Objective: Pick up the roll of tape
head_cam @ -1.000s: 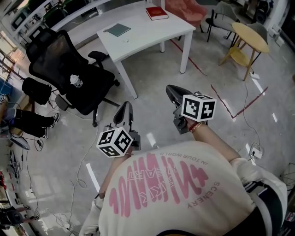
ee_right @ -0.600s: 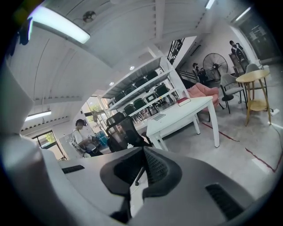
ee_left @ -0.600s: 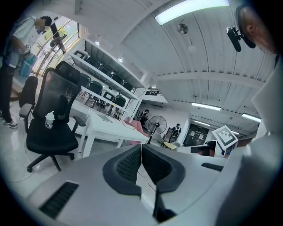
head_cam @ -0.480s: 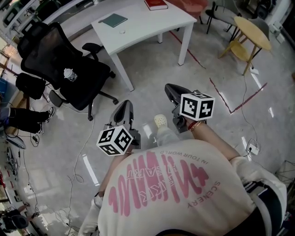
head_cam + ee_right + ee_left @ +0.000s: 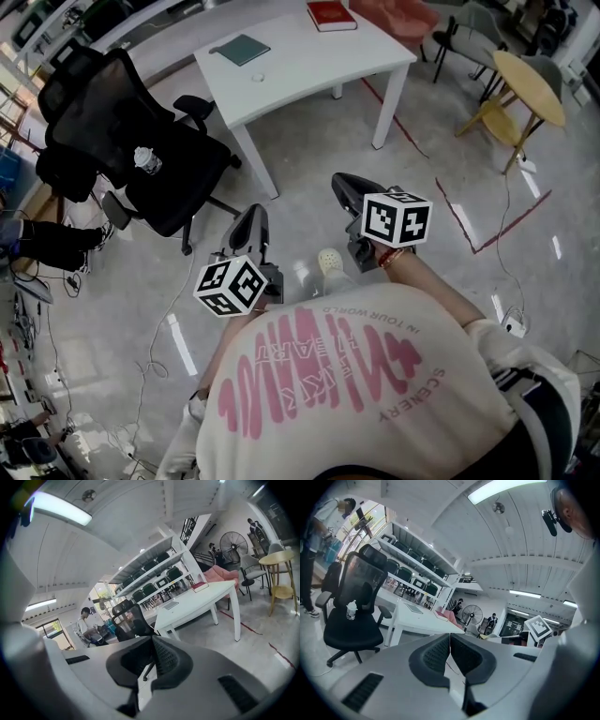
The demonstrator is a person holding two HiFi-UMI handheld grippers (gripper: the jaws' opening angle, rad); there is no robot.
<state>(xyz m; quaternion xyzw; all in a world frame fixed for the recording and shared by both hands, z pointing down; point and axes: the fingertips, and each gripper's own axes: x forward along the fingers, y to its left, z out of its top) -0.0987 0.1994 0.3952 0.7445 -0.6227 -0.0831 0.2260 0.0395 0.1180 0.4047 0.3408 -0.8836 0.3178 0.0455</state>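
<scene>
Evidently the white desk (image 5: 309, 56) is standing well ahead of the person across open floor, next to the black office chair (image 5: 141, 122), so both arms are being held low in front of the body, as for an approach and not a reach. The left tool (image 5: 449, 637) and right tool (image 5: 152, 639) are sitting pinched fully together, gripping nothing and pointing deskward. A small pale ring (image 5: 258, 77) lying near the green notebook (image 5: 242, 49) is probably the roll of tape, though it is too small to confirm.

An office: white desk (image 5: 309, 66), black mesh swivel chair (image 5: 112, 108); long shelving (image 5: 419, 565) stocked with monitors (image 5: 404, 587).
</scene>
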